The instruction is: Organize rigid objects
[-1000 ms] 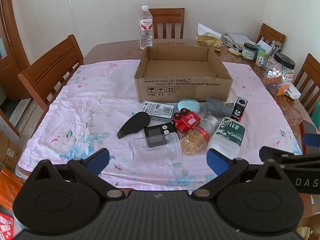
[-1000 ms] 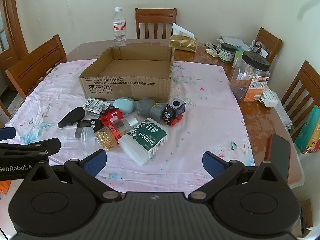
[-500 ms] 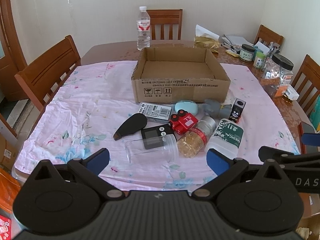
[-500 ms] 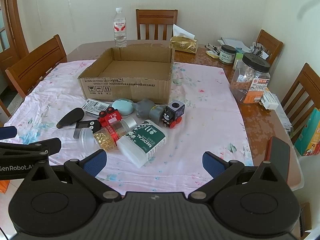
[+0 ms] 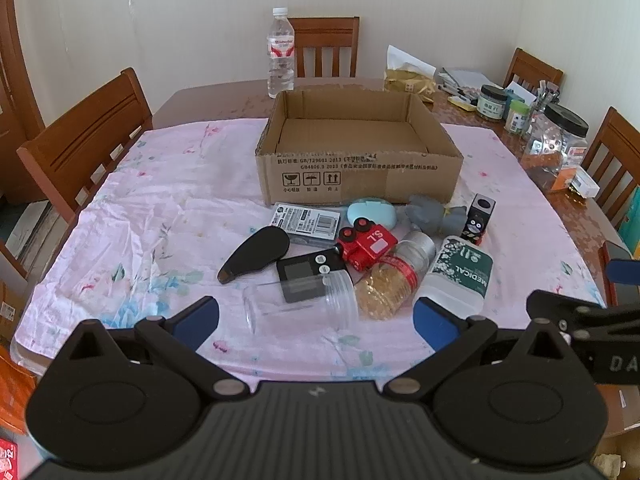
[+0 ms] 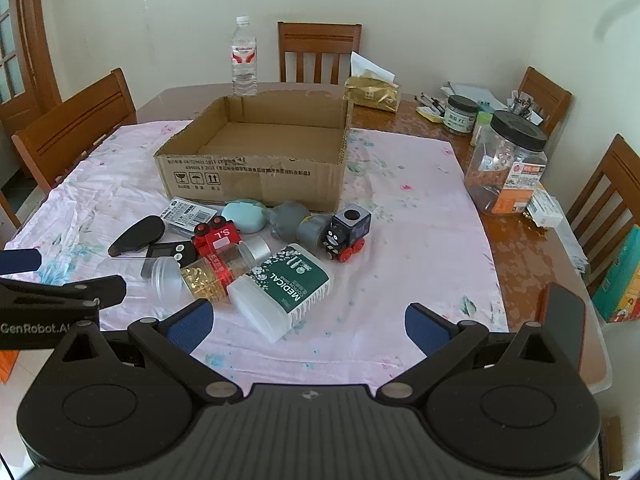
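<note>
A: Both claws spread wide, nothing held. Our left claw [image 5: 316, 314] hangs over the near desk edge; right claw [image 6: 308, 320] same.

B: Closest to us?

A: Clear jar [image 5: 302, 300] on its side, touching the capsule bottle [image 5: 394, 276]. White MEDICAL bottle [image 6: 282, 290] lies just beside that.

B: Rest?

A: We see the red toy car [image 5: 366, 242], black toy train [image 6: 346, 230], teal case [image 5: 372, 213] clustered before the cardboard box [image 5: 360, 174], which sits on the pink cloth [image 5: 160, 216].

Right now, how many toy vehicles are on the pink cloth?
2. The red toy truck lies mid-pile on its side; the black toy train stands at the pile's right end. Smaller ones could hide underneath.
</note>
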Motion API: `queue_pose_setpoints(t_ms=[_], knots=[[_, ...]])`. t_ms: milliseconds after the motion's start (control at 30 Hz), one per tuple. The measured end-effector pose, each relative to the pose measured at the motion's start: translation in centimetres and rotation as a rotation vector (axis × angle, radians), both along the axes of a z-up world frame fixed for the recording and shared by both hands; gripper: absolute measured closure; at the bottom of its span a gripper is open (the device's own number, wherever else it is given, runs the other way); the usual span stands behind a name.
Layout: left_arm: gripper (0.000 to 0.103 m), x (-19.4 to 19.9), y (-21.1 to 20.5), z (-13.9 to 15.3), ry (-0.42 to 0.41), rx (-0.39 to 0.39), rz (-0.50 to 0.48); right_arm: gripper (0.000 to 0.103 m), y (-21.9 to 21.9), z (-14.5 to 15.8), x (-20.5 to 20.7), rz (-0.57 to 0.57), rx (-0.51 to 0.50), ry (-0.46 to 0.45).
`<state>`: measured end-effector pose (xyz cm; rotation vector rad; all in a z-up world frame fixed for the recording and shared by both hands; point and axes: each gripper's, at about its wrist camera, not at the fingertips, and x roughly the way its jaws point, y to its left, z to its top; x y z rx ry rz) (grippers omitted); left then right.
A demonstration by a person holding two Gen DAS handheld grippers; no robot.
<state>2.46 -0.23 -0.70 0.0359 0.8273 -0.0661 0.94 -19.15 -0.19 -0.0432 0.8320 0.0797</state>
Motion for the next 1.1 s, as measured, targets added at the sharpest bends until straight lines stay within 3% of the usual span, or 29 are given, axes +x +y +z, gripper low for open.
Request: queue_pose_setpoints(t_ms=[333,667,900,1100], knots=[[0.000,2.9,0.1,-3.7,-0.015,0.030,0.011,0.000,-0.2,-1.7,0.8,0.031,0.003,0.028],[0.000,5.3,0.5,-7.4,0.038,0.061,0.028,0.000,0.5,-4.0,2.3,0.088,0.001,0.080],[0.000,4.9,2.9,-8.3,0.080,0.078,0.044,0.000,1.0,-4.8,4.4,0.202,-0.042,0.080],[0.000,5.4,4.5,-9.2,0.115,0.042,0.050,0.000,1.5,-6.4,8.6,0.343,-0.056,0.102]])
